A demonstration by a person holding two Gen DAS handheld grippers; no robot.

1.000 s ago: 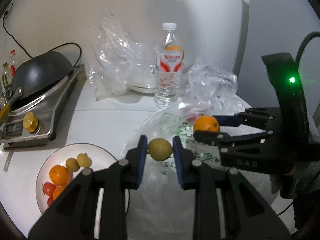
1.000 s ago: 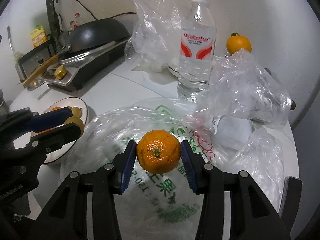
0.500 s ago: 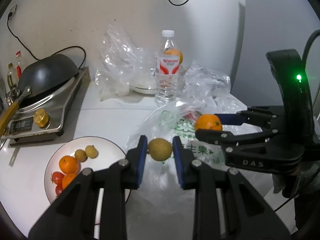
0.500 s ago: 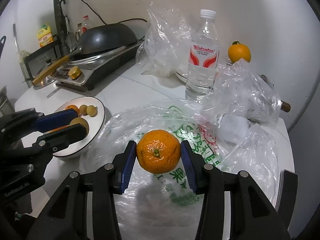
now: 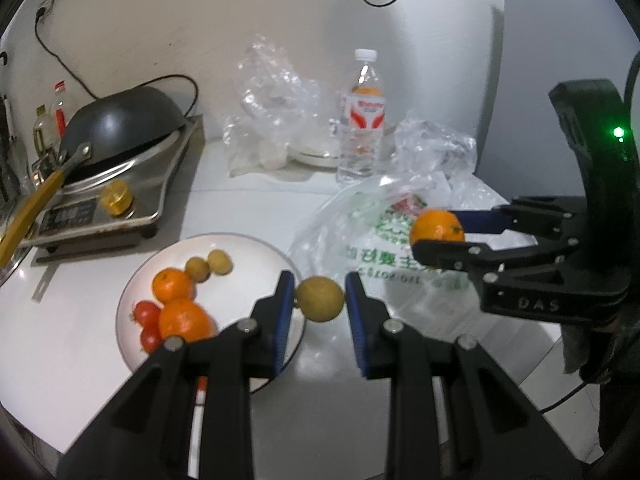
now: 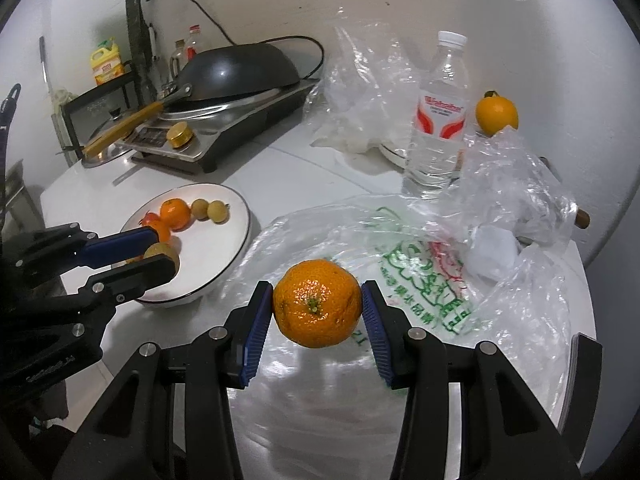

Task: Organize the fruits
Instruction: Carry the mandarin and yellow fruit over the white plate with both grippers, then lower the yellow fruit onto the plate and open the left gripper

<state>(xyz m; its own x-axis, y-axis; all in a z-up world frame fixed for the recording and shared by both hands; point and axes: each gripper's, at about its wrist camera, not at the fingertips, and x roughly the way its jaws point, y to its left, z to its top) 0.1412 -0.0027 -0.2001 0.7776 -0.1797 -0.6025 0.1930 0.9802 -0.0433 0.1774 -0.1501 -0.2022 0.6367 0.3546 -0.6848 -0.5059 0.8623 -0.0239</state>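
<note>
My left gripper (image 5: 320, 300) is shut on a small yellow-brown round fruit (image 5: 320, 298), held in the air over the right rim of the white plate (image 5: 248, 248). The plate holds two oranges (image 5: 173, 286), small red tomatoes (image 5: 146, 312) and two small yellow fruits (image 5: 208, 265). My right gripper (image 6: 318, 304) is shut on an orange (image 6: 318, 303), held above the printed plastic bag (image 6: 432, 276). In the right wrist view the left gripper (image 6: 158, 258) and the plate (image 6: 224, 236) show at the left. Another orange (image 6: 496, 114) sits at the back right.
A water bottle (image 5: 362, 120) stands at the back. Crumpled clear bags (image 5: 272, 100) lie beside it. A stove with a black wok (image 5: 120, 124) is at the back left. The white counter's front edge runs below the plate.
Both grippers have risen and pulled back from the bag with their fruits. The left gripper has moved left, so its fruit now hangs over the plate's right rim.
</note>
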